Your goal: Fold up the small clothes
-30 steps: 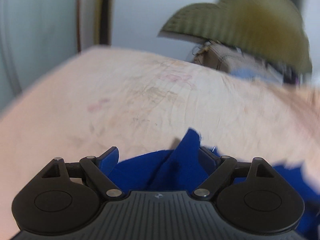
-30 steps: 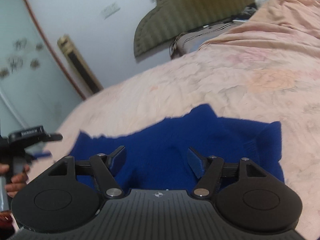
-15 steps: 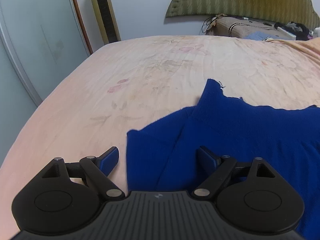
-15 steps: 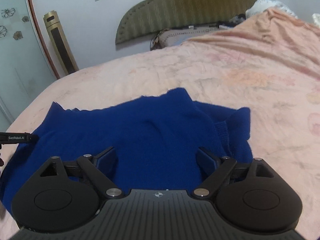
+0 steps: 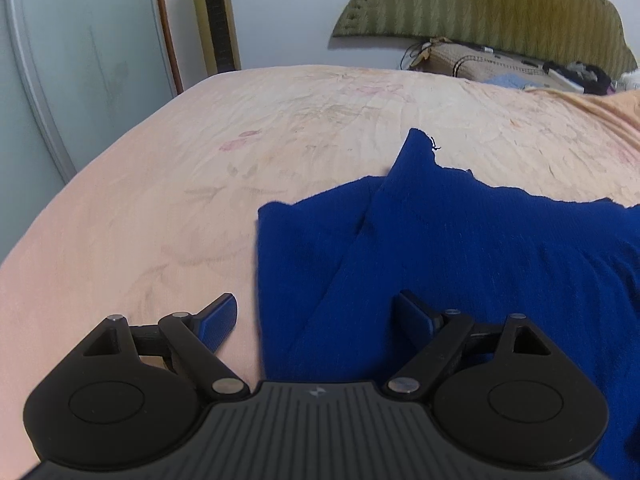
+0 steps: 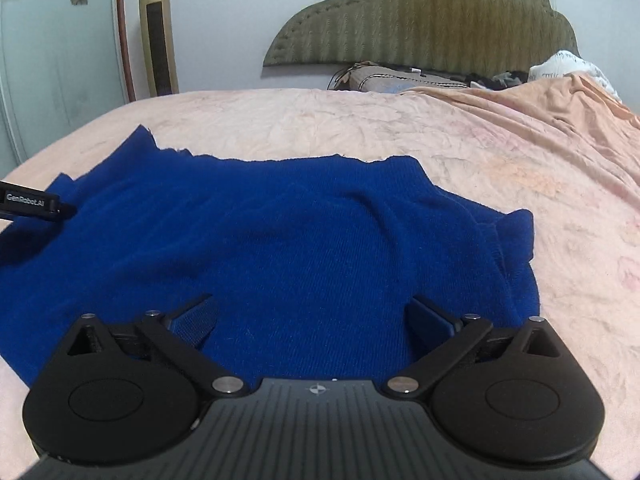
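The blue garment [image 6: 304,240] is spread on the bed [image 6: 520,168]. Both the left gripper [image 5: 316,320] and right gripper [image 6: 312,316] are held apart (nothing clamped); the near hem is best pinched evenly at both corners.

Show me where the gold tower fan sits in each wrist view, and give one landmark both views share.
Left wrist view: the gold tower fan stands at the top, left of centre, against the wall behind the bed.
Right wrist view: the gold tower fan stands at the upper left, beside the glass door.
Shared landmark: the green scalloped headboard, to the fan's right in both.
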Available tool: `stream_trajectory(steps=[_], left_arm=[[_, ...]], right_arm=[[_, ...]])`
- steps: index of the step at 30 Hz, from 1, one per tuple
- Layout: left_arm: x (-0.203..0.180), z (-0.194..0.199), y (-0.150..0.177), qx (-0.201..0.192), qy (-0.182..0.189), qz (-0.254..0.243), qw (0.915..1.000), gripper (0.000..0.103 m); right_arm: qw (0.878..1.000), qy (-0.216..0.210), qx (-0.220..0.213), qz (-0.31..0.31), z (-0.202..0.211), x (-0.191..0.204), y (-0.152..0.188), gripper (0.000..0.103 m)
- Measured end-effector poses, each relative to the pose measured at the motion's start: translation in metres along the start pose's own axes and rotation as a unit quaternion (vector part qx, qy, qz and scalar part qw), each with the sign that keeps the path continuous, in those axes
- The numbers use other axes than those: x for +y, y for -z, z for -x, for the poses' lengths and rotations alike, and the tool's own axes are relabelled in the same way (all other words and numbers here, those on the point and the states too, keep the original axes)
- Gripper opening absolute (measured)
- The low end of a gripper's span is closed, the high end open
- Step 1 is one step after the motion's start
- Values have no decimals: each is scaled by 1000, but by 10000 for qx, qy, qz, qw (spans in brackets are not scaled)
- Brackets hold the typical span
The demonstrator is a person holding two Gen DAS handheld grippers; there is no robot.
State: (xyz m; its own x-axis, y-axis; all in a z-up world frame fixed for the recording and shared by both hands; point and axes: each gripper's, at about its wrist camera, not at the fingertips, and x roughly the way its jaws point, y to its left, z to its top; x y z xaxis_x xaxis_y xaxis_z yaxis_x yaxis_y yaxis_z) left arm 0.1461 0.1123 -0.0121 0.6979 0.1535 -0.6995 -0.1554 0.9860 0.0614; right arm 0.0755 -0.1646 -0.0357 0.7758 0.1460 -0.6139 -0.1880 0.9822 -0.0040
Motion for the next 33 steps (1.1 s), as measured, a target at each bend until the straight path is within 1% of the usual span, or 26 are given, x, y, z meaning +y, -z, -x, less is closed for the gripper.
stream_trajectory(steps=[7,11,13,15,18,19,21,23,24,26,28,29,31,32,33], left_arm=[[12,14,26,-371,241,262,9987,87],[15,22,37,-517,317,173,9980,87],[18,24,38,-498,342,157,9981,87],[19,28,33,-409,327,147,9985,88],[15,34,19,-561,305,-40,9980,88],[12,35,11,-640,332,-125,9973,88],[5,33,-5,-676,458,-243,9964,88],[-3,25,-24,-694,616,-312,9952,88],[-9,18,-33,-699,623,-367,9949,88],[-18,0,-48,-694,384,-437,9959,88],[-25,-22,-63,-585,-13,-403,9975,88],[-26,-35,-67,-485,-143,-377,9980,88],[-26,-61,-74,-103,-334,-301,9989,88],[-24,-67,-75,29,-358,-232,9991,88],[-22,-70,-75,46,-281,-130,9995,88]], right_arm=[[10000,19,-15,-38,1,0,1,103],[10000,16,-14,-63,0,-1,0,103],[10000,36,-13,-67,0,-1,1,103],[10000,55,-13,-77,0,0,1,103],[9999,86,-5,-66,-1,2,0,103],[9999,94,-3,-66,-1,2,0,103],[9999,117,0,-62,-1,3,0,103],[9999,121,-1,-61,-1,3,1,103],[9999,112,-1,-70,-1,3,1,103],[9999,93,1,-90,-1,3,1,103],[9999,86,-1,-97,-1,2,1,103],[9999,83,-2,-101,-1,2,1,103],[9999,77,-3,-111,0,2,1,103],[9999,73,-4,-115,0,2,1,103],[9999,70,-4,-119,0,1,1,103]])
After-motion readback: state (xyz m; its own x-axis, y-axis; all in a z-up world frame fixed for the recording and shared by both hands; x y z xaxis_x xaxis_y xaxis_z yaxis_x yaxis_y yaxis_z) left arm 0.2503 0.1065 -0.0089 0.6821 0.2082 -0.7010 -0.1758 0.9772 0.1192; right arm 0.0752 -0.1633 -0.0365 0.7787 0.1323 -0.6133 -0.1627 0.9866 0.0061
